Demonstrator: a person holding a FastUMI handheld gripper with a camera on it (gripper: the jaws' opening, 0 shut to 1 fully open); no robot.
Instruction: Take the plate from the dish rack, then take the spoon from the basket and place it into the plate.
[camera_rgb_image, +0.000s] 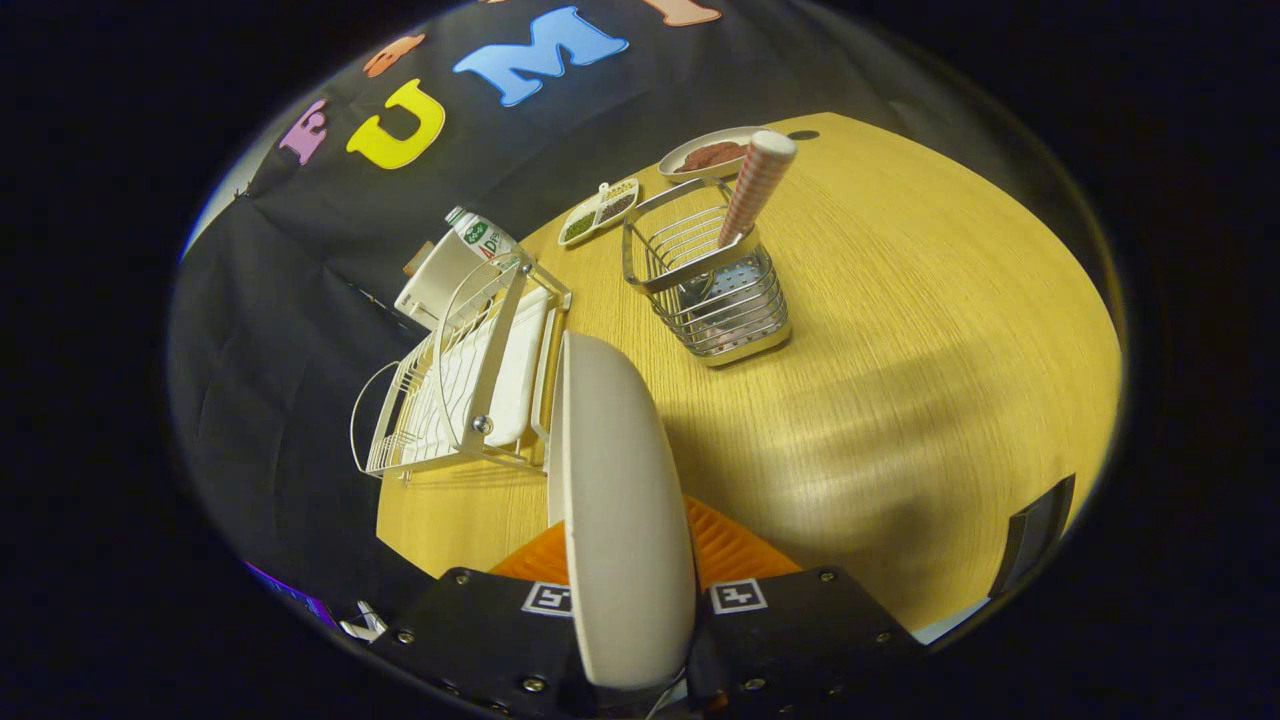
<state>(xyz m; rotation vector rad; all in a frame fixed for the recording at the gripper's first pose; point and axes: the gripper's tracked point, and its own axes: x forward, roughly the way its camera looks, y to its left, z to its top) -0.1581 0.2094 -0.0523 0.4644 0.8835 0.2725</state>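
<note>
A pale grey plate (620, 500) stands on edge between my fingers, and my gripper (630, 570) is shut on it, holding it above the wooden table (900, 350). Beyond and left of the plate sits the white wire dish rack (470, 380). Further ahead to the right stands a metal wire basket (715, 280) with the spoon (755, 185) upright in it, its checked handle sticking out of the top.
Behind the basket are a small divided dish of spices (600, 212) and a bowl with brown food (712, 153). A carton and a bottle (455, 265) stand behind the rack. Open tabletop stretches to the right of the basket.
</note>
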